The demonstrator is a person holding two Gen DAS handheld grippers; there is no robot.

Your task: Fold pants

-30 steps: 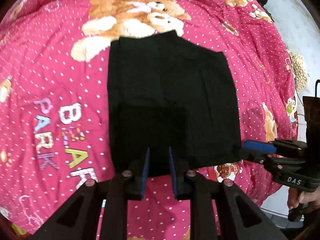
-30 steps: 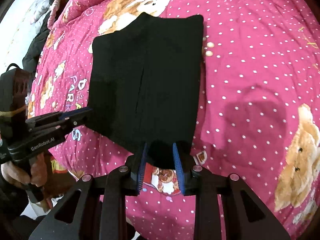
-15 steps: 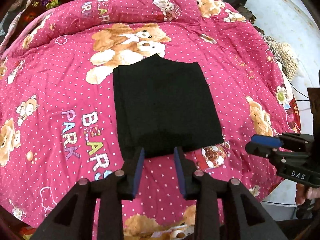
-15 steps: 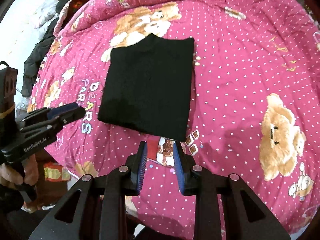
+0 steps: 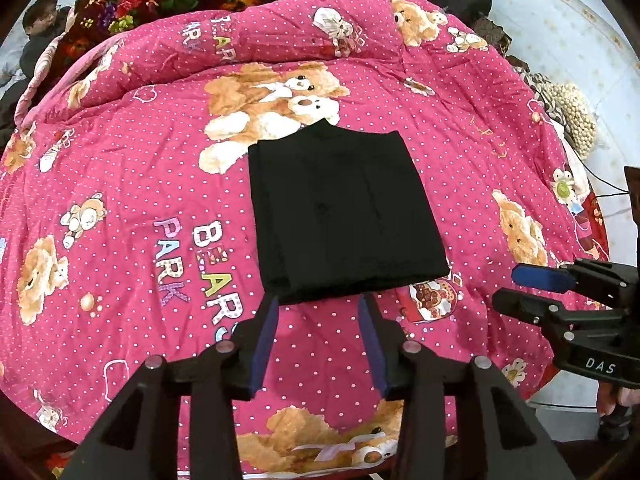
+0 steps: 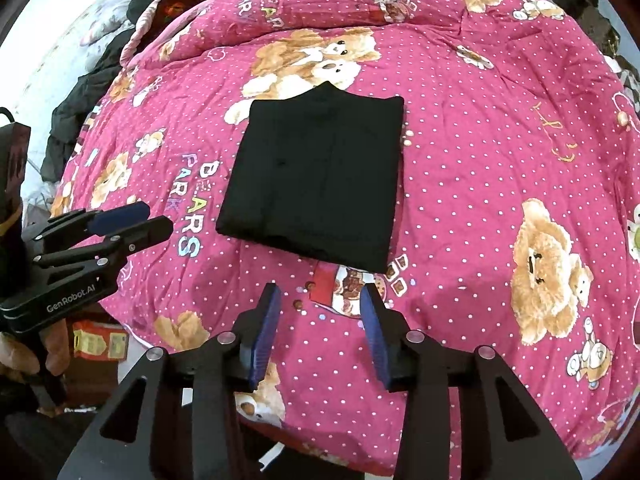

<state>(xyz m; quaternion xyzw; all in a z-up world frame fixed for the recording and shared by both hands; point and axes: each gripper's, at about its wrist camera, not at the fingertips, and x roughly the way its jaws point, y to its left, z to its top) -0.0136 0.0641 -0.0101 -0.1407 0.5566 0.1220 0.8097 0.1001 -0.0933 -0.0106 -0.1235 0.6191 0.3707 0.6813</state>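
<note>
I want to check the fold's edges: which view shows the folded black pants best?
The right wrist view: the folded black pants lie whole and unobstructed on the pink bedspread. In the left wrist view, the left gripper fingertips overlap the pants' near edge.

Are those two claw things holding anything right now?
Nothing is held. The left gripper and the right gripper are both opening, with nothing between their jaws. The folded black pants lie free on the pink quilt.
</note>
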